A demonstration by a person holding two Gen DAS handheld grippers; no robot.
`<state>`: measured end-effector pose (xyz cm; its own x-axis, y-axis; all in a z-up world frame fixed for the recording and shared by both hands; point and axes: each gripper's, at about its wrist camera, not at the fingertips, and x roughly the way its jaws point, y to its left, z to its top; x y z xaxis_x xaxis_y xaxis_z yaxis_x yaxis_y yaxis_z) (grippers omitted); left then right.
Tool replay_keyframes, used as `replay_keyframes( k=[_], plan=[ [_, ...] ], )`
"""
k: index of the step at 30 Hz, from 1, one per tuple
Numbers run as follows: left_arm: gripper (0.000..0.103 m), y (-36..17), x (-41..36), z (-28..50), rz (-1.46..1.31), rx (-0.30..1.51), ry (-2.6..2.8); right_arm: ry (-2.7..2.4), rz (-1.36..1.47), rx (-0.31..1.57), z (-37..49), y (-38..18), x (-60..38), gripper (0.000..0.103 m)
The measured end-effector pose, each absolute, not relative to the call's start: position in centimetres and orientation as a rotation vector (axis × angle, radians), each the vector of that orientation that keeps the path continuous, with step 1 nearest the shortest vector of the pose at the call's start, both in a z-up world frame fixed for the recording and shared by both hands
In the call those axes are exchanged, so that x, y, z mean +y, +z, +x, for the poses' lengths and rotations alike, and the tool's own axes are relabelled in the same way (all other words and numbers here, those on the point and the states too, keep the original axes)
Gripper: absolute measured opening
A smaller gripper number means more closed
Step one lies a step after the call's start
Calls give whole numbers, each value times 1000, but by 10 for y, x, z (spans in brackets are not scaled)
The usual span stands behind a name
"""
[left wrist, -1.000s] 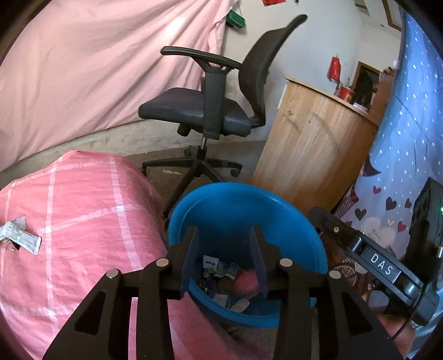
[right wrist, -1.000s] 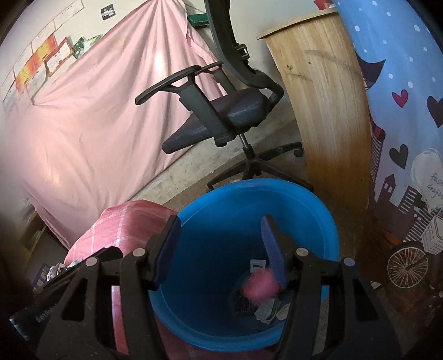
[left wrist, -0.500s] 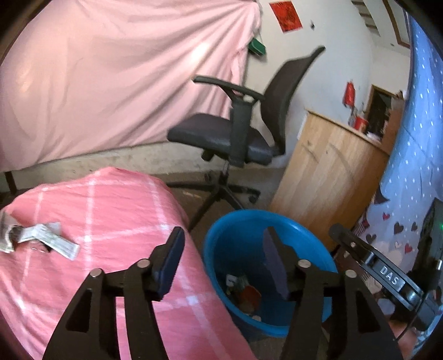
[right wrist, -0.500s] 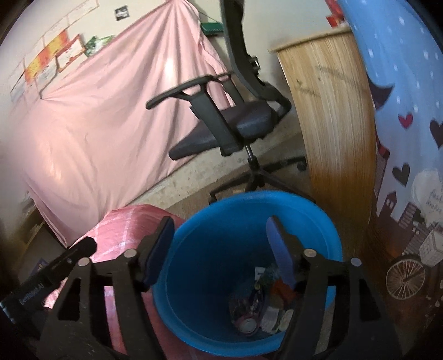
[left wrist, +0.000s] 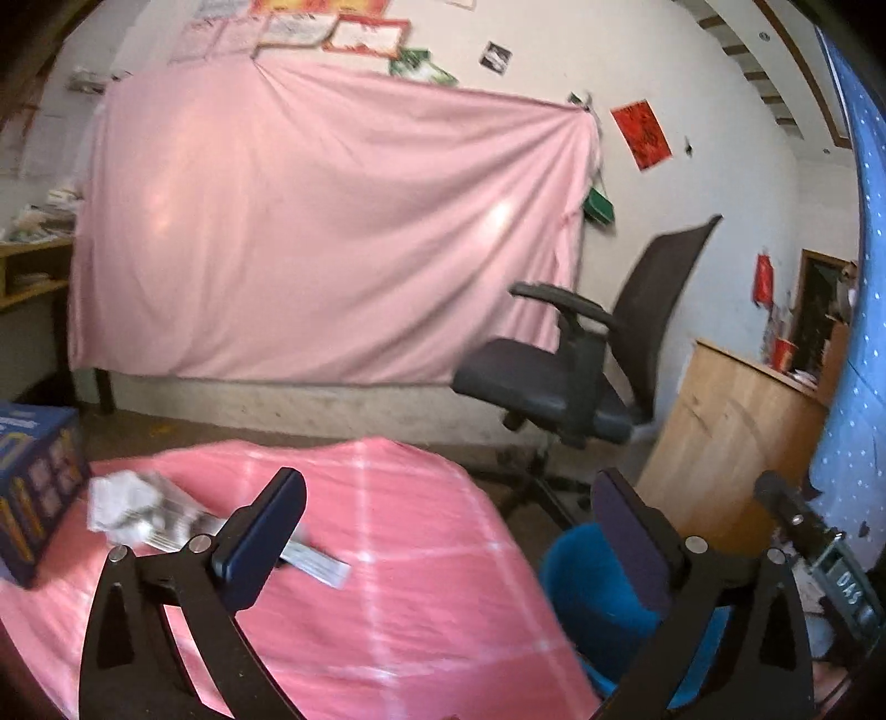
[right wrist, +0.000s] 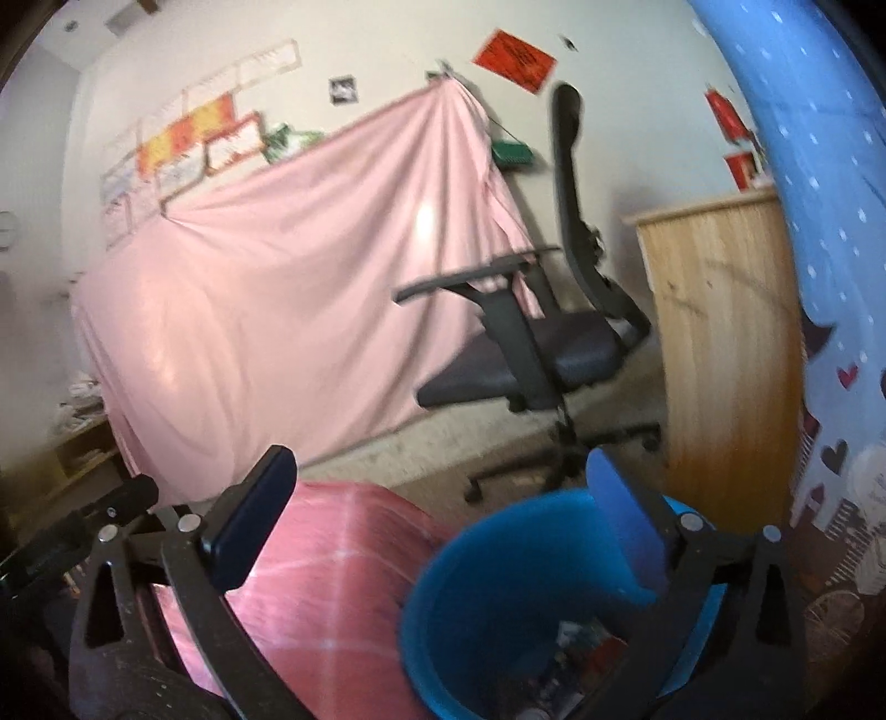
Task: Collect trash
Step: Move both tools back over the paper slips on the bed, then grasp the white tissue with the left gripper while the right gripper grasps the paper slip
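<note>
Two grippers, jaws opening and empty: left gripper [left wrist: 448, 526], right gripper [right wrist: 448, 509]. Paper wrappers [left wrist: 166, 520] lie on pink cloth [left wrist: 421, 559], left of blue bin [right wrist: 498, 598]. Approach low, straddle wrappers fully before pinching; avoid snagging cloth.

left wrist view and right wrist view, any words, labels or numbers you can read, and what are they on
"DAS": white letters on a small label on the right hand-held gripper, seen at the right edge of the left wrist view.
Blue box on the pink checked cover: printed panels, too blurred to read.
Crumpled wrappers on the cover: print too blurred.
Red paper and framed sheets on the wall: too small and blurred.
</note>
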<state>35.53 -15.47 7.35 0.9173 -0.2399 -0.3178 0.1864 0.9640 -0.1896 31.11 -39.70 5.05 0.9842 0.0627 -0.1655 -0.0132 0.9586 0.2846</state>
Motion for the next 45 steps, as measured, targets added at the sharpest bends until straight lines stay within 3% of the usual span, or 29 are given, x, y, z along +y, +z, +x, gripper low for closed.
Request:
replay_keyframes(
  k=[12, 19, 33, 38, 45],
  plan=[
    [101, 67, -76, 325, -143, 229, -39, 164, 161, 0, 299, 70, -319, 103],
    [101, 51, -38, 308, -118, 201, 59, 229, 86, 8, 303, 67, -277, 103],
    [100, 6, -18, 334, -24, 353, 47, 294, -35, 236, 349, 30, -227, 103],
    [83, -5, -15, 356, -8, 429, 69, 287, -39, 326, 371, 18, -222, 103],
    [78, -20, -10, 391, 10, 533, 71, 377, -52, 545, 417, -8, -198, 103]
  ],
)
